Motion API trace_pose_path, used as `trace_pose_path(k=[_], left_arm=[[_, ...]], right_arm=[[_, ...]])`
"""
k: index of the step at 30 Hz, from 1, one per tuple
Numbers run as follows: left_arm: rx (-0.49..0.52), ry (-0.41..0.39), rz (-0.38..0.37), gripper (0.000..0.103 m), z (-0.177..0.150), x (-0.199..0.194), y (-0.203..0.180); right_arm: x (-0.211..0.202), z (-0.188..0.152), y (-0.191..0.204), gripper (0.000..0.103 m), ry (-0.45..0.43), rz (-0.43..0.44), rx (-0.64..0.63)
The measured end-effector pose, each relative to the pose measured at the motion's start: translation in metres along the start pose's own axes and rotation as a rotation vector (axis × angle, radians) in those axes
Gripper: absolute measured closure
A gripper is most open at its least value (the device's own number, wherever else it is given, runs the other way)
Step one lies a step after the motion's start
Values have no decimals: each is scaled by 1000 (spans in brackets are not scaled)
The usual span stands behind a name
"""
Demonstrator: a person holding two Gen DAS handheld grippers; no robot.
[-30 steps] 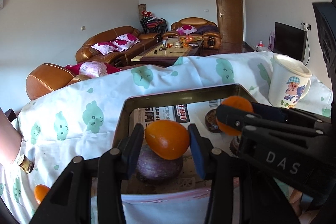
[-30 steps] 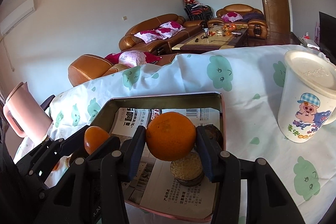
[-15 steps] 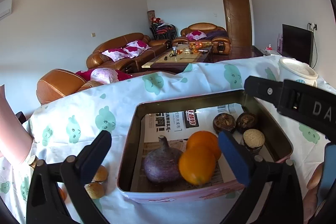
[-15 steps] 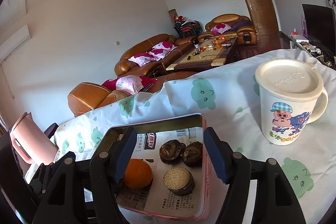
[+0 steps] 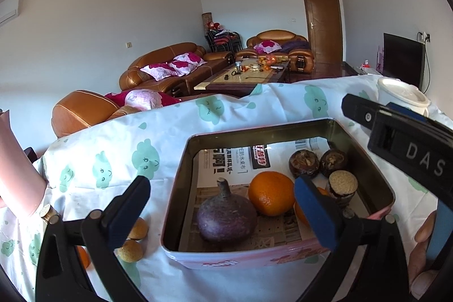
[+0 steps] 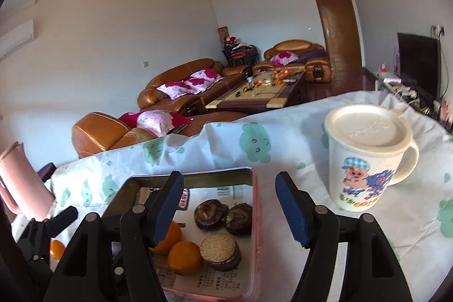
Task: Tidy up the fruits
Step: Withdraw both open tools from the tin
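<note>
A pink metal tin (image 5: 365,149) lined with newspaper holds a purple fruit (image 5: 226,214), an orange (image 5: 270,197), a second orange (image 6: 184,256) and three dark brown fruits (image 5: 304,163). The tin also shows in the right wrist view (image 6: 256,217). My left gripper (image 5: 220,211) is open and empty above the tin's near left corner. My right gripper (image 6: 229,208) is open and empty above the tin's right edge. Two small tan fruits (image 5: 130,249) and an orange (image 5: 83,256) lie on the cloth left of the tin.
A white lidded cartoon mug (image 6: 365,160) stands right of the tin on the white cloth with green clouds (image 6: 254,143). A pink jug (image 5: 14,169) stands at the left. The table's far edge (image 5: 283,87) drops off to a living room with sofas.
Both grippers let go of their oranges into the tin, opened wide and drew back and up. The oranges now rest beside the purple fruit.
</note>
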State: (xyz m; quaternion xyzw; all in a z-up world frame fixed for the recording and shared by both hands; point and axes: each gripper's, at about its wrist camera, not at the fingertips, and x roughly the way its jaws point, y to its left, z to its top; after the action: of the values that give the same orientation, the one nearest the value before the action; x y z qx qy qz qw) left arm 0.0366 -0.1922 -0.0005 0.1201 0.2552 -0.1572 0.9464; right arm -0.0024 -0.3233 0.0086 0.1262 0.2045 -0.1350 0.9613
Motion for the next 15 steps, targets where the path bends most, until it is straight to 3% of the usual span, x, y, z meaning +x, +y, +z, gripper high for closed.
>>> trace_pose_path(k=[4,15], left_arm=[[-16,-13,11,0,-2,-5,4],[-44,-31,30,0,-9,-17,13]], right_arm=[[-3,-2,10,23,-58,-80,-93],[-5,-9,12,20,-46,-48,-98]])
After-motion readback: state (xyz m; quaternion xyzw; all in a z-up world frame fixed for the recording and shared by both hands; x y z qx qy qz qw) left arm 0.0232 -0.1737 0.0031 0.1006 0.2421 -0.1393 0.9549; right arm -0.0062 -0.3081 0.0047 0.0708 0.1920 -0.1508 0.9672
